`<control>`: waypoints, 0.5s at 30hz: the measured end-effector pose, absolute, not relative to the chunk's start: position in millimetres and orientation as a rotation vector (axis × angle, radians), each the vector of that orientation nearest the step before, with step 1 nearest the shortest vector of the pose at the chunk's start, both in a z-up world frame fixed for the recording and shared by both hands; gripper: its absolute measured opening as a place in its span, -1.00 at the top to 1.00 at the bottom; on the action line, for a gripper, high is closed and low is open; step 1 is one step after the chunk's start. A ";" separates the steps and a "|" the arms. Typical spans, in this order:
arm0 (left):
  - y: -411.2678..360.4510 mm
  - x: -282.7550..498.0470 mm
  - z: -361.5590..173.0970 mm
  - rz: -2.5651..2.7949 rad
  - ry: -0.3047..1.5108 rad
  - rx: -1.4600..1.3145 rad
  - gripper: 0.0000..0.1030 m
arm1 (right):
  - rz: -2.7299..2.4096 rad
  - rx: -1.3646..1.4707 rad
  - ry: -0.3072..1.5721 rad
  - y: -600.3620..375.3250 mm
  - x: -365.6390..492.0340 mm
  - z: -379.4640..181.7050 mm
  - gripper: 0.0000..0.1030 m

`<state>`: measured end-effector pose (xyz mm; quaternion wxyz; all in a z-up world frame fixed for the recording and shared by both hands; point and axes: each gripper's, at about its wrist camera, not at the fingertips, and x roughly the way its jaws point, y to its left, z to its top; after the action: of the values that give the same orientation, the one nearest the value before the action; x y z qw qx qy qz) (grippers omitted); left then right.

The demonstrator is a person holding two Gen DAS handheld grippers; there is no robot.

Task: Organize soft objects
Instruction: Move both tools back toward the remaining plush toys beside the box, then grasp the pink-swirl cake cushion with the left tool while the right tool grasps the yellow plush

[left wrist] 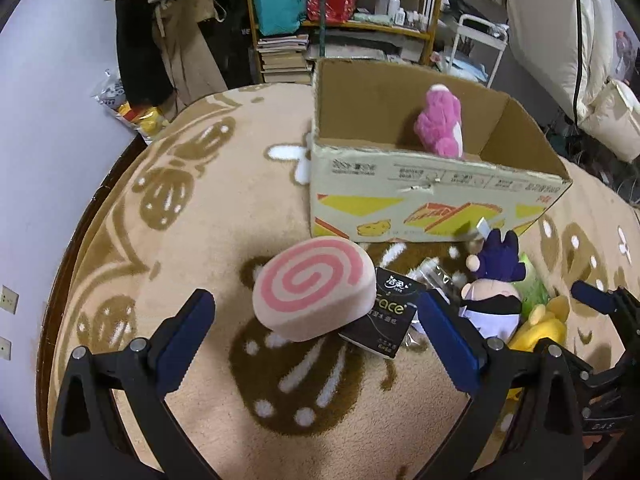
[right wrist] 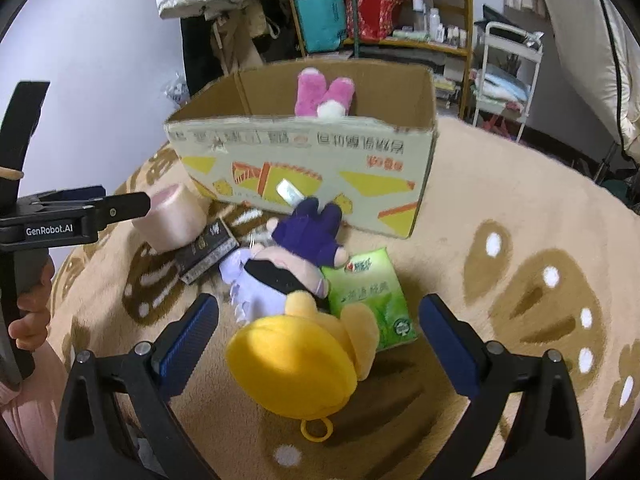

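Observation:
A pink spiral roll cushion (left wrist: 314, 286) lies on the beige rug, leaning on a black tissue pack (left wrist: 378, 316). My left gripper (left wrist: 316, 334) is open, its fingers either side of the cushion and just short of it. My right gripper (right wrist: 318, 336) is open around a yellow plush (right wrist: 296, 364). Beyond the plush lie a doll in purple (right wrist: 288, 256) and a green tissue pack (right wrist: 370, 298). A cardboard box (left wrist: 432, 200) stands behind them with a pink plush (left wrist: 440, 120) inside. The cushion (right wrist: 172, 218) and box (right wrist: 304, 168) also show in the right wrist view.
The rug (left wrist: 192, 240) covers a round surface with a dark rim (left wrist: 92, 208) at the left. Behind stand a shelf (left wrist: 344, 12) with bags and books, a white cart (right wrist: 506, 76) and bedding. The left tool and a hand (right wrist: 30, 320) show at the right view's left edge.

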<state>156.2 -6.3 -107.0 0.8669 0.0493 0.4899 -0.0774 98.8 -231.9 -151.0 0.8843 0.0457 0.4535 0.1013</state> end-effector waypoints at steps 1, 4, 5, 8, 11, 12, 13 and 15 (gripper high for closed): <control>-7.7 157.1 -109.0 -0.167 1.033 0.098 -0.95 | 0.214 0.093 0.960 -231.0 99.8 -153.7 -0.88; -8.4 159.4 -113.6 -0.165 1.042 0.087 -0.95 | 0.220 0.093 1.009 -228.8 102.9 -163.4 -0.84; -8.3 161.4 -115.9 -0.160 1.049 0.078 -0.95 | 0.219 0.095 1.026 -228.6 103.6 -167.0 -0.84; -5.6 167.1 -122.4 -0.159 1.068 0.050 -0.95 | 0.227 0.109 1.059 -228.6 103.6 -174.6 -0.84; -1.5 173.0 -128.9 -0.132 1.081 0.008 -0.95 | 0.238 0.128 1.077 -230.3 101.2 -177.8 -0.84; 0.2 174.7 -131.4 -0.120 1.089 -0.009 -0.95 | 0.245 0.133 1.084 -230.0 100.8 -179.3 -0.83; 1.6 176.0 -133.7 -0.115 1.094 -0.019 -0.95 | 0.256 0.138 1.092 -229.4 99.9 -181.2 -0.75; 3.6 179.4 -137.9 -0.102 1.106 -0.034 -0.95 | 0.278 0.144 1.104 -227.4 99.2 -183.9 -0.60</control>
<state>179.4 3.6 -137.9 0.8497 -0.0160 0.5248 -0.0486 99.2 -227.4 -183.9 0.8398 0.0681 0.5222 0.1316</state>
